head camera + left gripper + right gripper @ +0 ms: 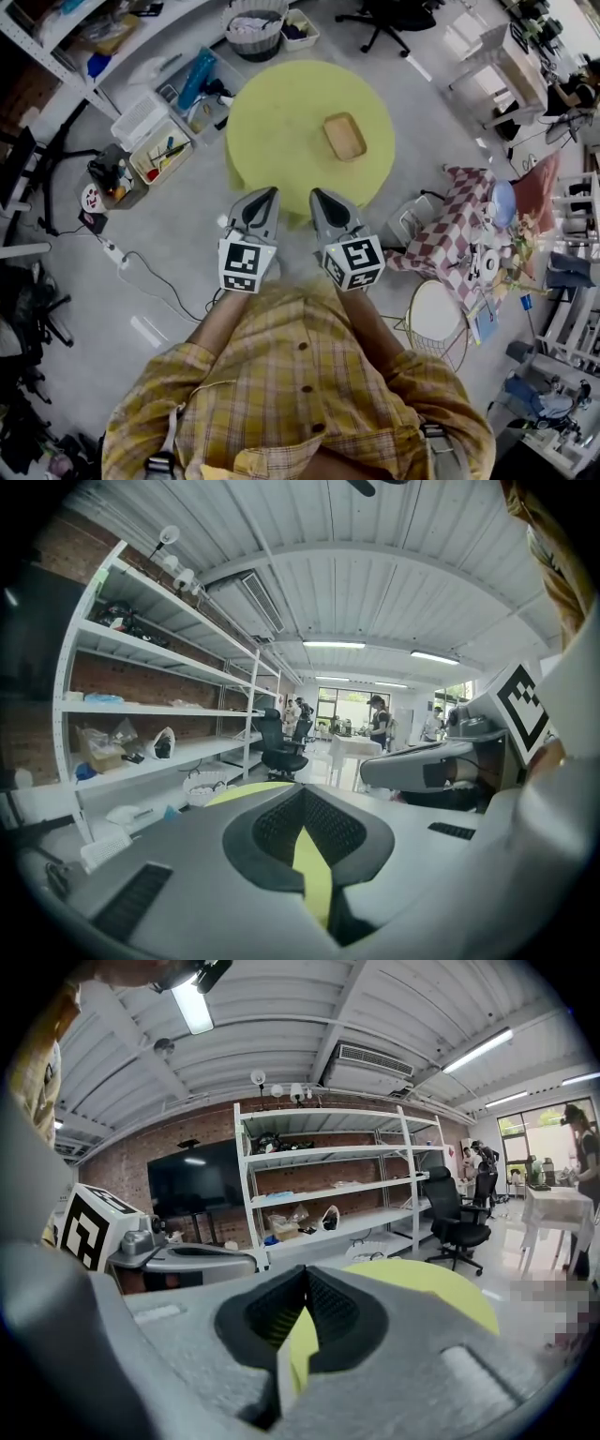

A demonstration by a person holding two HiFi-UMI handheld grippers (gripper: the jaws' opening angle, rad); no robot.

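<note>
Left gripper [271, 193] and right gripper [315, 194]: jaws together at the tips on both, nothing clamped. They're side by side, near each other, over the near edge of the round yellow table [281, 112]. Wooden tray [328, 133] sits right of the table's centre, well apart from both grippers.

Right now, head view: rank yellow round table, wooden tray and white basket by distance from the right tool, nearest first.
1. yellow round table: near edge just ahead of the right tool.
2. wooden tray: on the table's right half.
3. white basket: on the floor beyond the table's far edge, to the left.
</note>
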